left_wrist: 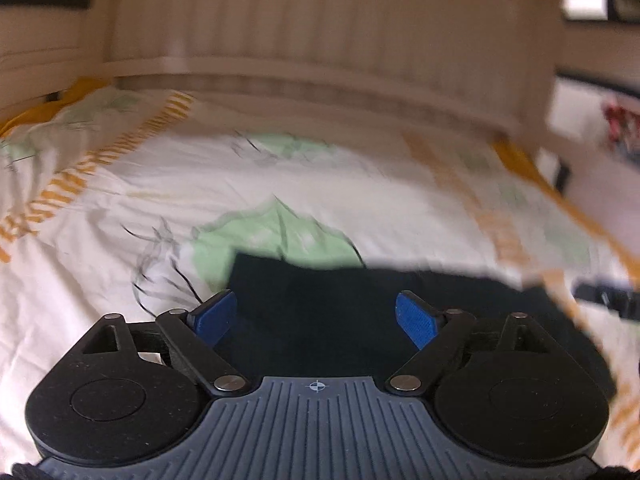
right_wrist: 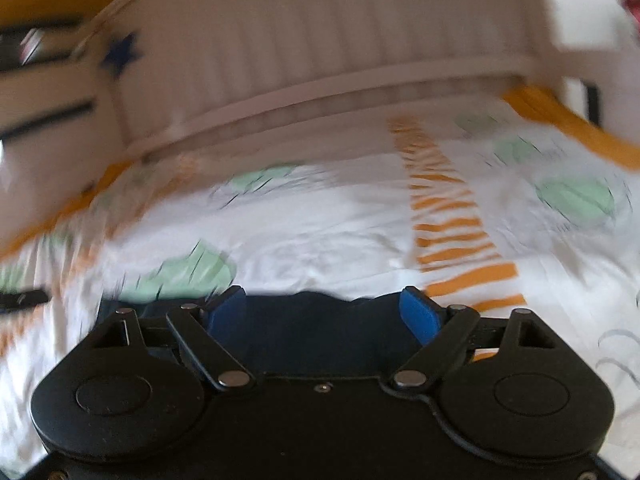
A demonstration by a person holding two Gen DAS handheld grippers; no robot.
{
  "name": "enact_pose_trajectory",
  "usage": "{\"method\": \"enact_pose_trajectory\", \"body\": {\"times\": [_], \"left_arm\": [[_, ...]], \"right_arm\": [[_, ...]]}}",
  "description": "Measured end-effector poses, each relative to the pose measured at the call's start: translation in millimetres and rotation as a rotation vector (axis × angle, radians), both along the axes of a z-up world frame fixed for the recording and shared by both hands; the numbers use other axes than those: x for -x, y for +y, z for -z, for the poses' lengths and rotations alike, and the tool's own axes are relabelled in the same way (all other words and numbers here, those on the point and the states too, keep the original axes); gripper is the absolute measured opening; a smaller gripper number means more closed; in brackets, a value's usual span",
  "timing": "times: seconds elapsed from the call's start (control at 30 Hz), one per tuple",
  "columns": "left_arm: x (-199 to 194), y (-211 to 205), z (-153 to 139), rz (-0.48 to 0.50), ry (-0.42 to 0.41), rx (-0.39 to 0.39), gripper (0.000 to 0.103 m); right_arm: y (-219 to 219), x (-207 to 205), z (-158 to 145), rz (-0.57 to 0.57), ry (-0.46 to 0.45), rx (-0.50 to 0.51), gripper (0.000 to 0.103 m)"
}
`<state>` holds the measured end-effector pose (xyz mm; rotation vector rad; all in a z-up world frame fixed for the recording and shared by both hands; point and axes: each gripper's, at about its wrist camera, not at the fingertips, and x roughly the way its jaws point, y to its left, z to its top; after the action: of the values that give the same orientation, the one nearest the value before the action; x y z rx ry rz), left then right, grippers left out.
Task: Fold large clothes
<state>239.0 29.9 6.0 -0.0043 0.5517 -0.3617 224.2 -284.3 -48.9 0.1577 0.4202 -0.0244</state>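
Note:
A dark navy garment [left_wrist: 320,312] lies flat on the bed, its far edge running across the left wrist view. My left gripper [left_wrist: 316,318] hovers over it, open, blue pads [left_wrist: 416,318] wide apart with nothing pinched between them. In the right wrist view the same dark garment [right_wrist: 320,328] shows below my right gripper [right_wrist: 326,316], which is open too, its blue pads [right_wrist: 420,316] spread over the cloth's far edge. Both views are blurred. How far the garment reaches towards me is hidden by the gripper bodies.
The bed is covered by a white sheet [left_wrist: 280,184] with green patches and orange striped bands [right_wrist: 452,216]. A pale slatted headboard [left_wrist: 320,40] stands at the far side. A dark object [left_wrist: 608,296] lies at the right edge in the left wrist view.

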Motion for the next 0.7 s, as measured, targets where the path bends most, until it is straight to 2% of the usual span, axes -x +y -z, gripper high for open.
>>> {"method": "enact_pose_trajectory", "body": {"times": [0.13, 0.23, 0.33, 0.47, 0.57, 0.63, 0.7], "left_arm": [[-2.4, -22.5, 31.0, 0.051, 0.036, -0.090, 0.087], [-24.6, -25.8, 45.2, 0.018, 0.064, -0.126, 0.087], [-54.4, -20.7, 56.6, -0.042, 0.109, -0.152, 0.089], [-89.2, -5.9, 67.2, -0.123, 0.206, -0.145, 0.103], [-101.2, 0.7, 81.0, -0.122, 0.266, -0.108, 0.103], [-97.3, 3.0, 86.0, -0.121, 0.238, -0.094, 0.103], [-89.5, 3.3, 89.1, -0.118, 0.202, -0.094, 0.103]], "right_arm": [[32.1, -4.3, 18.8, -0.089, 0.064, 0.087, 0.086], [40.3, -14.0, 33.5, -0.114, 0.117, 0.127, 0.086], [37.8, -34.2, 41.9, -0.088, 0.176, 0.154, 0.086], [19.1, -66.0, 49.1, -0.020, 0.249, 0.114, 0.093], [5.7, -84.3, 58.0, 0.034, 0.301, 0.068, 0.102], [-1.2, -89.5, 68.5, 0.040, 0.306, 0.025, 0.103], [-2.3, -85.2, 75.3, 0.034, 0.257, 0.033, 0.103]]}}
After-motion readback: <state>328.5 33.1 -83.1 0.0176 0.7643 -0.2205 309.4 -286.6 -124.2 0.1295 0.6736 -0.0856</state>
